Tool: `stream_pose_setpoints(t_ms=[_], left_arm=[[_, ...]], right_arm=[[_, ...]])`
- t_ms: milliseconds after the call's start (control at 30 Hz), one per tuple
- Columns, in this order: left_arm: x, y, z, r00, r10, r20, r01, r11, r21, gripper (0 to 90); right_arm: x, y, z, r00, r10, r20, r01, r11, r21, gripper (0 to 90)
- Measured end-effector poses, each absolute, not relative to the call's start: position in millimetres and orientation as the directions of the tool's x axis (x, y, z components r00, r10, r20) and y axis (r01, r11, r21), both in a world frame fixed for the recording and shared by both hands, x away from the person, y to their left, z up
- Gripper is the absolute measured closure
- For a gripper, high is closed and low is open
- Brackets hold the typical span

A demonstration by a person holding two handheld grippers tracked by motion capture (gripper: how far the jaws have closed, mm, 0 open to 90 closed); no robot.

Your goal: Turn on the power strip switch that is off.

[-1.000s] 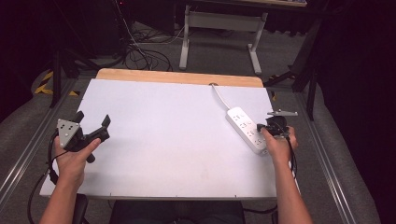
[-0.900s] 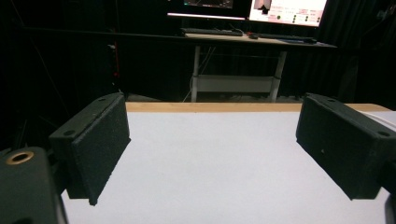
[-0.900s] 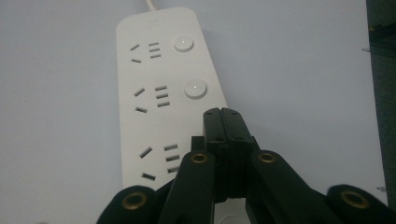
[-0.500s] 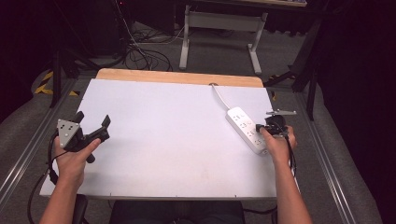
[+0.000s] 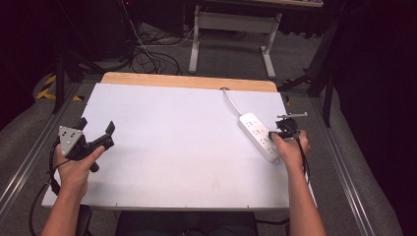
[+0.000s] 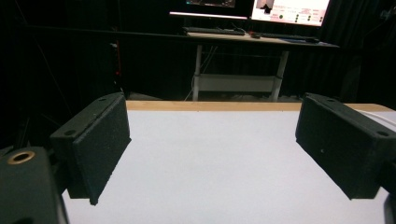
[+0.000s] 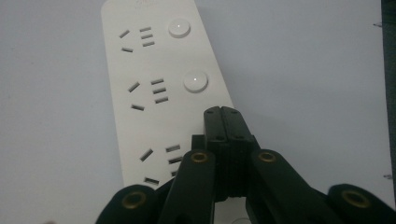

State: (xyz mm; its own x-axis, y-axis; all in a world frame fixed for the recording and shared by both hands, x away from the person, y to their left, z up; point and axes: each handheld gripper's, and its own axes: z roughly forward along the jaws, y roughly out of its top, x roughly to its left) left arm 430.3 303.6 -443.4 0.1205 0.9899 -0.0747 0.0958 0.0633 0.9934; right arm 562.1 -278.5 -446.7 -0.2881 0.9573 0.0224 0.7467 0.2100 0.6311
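Honestly nothing has really moved since the earlier frames: both hands sit where they were and the power strip hasn't shifted. In the high view the right gripper point(image 5: 283, 132) is parked over the near end of the white power strip point(image 5: 256, 135), which lies at about 3 o'clock on the white table point(image 5: 187, 147), angled so its far end points toward 11 o'clock, with its white cable point(image 5: 230, 98) running off toward the wooden back edge point(image 5: 189, 81) at 12 o'clock. The right hand point(image 5: 291, 147) wraps the gripper from behind. In the right gripper view the jaws are pressed flat together with nothing between them, and their joined tip point(image 7: 222, 114) hovers right over the strip point(image 7: 154, 88), just below the second round button point(image 7: 195, 81) and beside the third socket group point(image 7: 163, 161); can't tell if the tip actually touches the plastic. Another round button point(image 7: 179, 27) sits further up by the first socket. Over at 9 o'clock, the left gripper point(image 5: 96, 135) is held in the left hand point(image 5: 76, 164) above bare table, well apart from the strip. The left gripper view shows its two black pads point(image 6: 98, 144) standing wide apart with nothing between them.
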Motion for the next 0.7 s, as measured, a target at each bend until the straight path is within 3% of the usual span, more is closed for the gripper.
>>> stream_pose_setpoints(t_ms=[300,700], left_arm=[[430,304,-443,0.124,0.989,-0.082,0.097,0.07,0.993,10.9],[431,303,-444,0.131,0.988,-0.081,0.101,0.068,0.993,11.2]], right_arm=[[561,-263,-446,-0.307,0.946,-0.1,0.724,0.301,0.621,90.0],[561,-270,-447,-0.303,0.952,-0.04,0.725,0.258,0.638,90.0]])
